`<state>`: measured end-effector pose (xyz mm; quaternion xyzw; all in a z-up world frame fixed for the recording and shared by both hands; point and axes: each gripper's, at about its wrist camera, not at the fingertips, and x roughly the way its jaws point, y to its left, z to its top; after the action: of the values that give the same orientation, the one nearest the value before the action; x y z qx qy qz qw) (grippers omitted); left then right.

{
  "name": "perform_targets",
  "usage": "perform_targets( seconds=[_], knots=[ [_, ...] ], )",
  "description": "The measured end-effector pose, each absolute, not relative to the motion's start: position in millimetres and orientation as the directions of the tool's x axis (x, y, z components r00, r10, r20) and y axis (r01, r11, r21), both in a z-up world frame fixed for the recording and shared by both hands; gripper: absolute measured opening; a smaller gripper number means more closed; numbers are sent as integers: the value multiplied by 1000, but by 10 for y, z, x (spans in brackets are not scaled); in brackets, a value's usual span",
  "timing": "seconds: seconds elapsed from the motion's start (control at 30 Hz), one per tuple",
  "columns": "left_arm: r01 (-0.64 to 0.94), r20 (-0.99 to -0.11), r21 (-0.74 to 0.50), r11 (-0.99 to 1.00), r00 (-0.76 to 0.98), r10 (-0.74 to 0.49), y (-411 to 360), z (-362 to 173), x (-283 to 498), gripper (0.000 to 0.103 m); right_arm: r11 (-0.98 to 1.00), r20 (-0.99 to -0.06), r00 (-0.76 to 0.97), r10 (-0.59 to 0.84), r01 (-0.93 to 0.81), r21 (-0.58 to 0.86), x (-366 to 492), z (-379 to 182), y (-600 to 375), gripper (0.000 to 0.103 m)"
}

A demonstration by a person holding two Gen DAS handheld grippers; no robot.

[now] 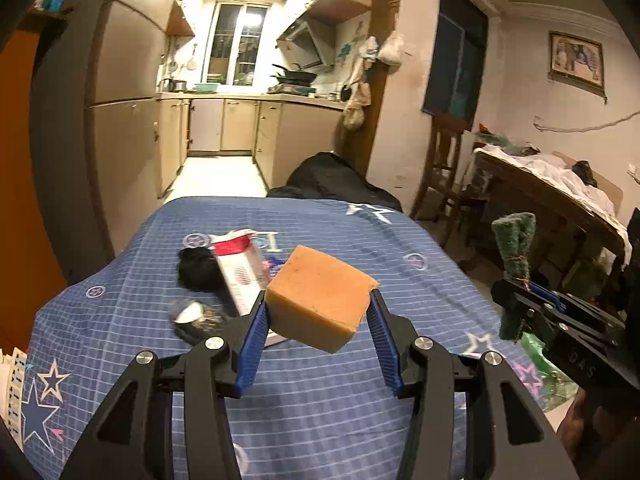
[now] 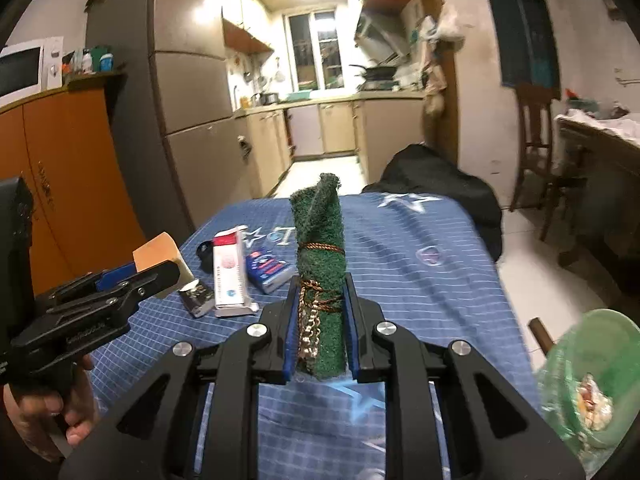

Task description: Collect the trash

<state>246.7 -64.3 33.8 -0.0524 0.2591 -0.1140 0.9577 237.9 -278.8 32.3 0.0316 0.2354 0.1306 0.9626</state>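
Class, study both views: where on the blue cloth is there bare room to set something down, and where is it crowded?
Free: the blue cloth right of the blue packet, toward the black bag. Crowded: the left, around the white box, dark wrapper and black lump.

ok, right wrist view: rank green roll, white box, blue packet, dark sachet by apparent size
1. green roll, though it sits in the right gripper close to the lens, so nearness inflates it
2. white box
3. blue packet
4. dark sachet, close to the packet; unsure
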Motion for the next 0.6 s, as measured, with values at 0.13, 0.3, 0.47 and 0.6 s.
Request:
perform_targets(
  seconds=[0.13,0.3,0.47,0.6],
  knots=[
    [229,-476,-160,960,834,-278,-911,428,2375,50,973,-433,872,229,-197,117,2226,355,-2994,18],
    [271,-467,-152,950,828,-311,-1236,510,2278,50,980,-418,886,198,-164,117,2163,412,-3243,18],
    [308,-464,-154,939,817,-344,-1566,583,2240,50,985,-412,897,161,-123,118,2088,456,-3481,18],
    [345,-457,-154,926,806,-376,-1875,667,2224,50,990,-408,904,126,-86,113,2035,488,-3682,18]
  ],
)
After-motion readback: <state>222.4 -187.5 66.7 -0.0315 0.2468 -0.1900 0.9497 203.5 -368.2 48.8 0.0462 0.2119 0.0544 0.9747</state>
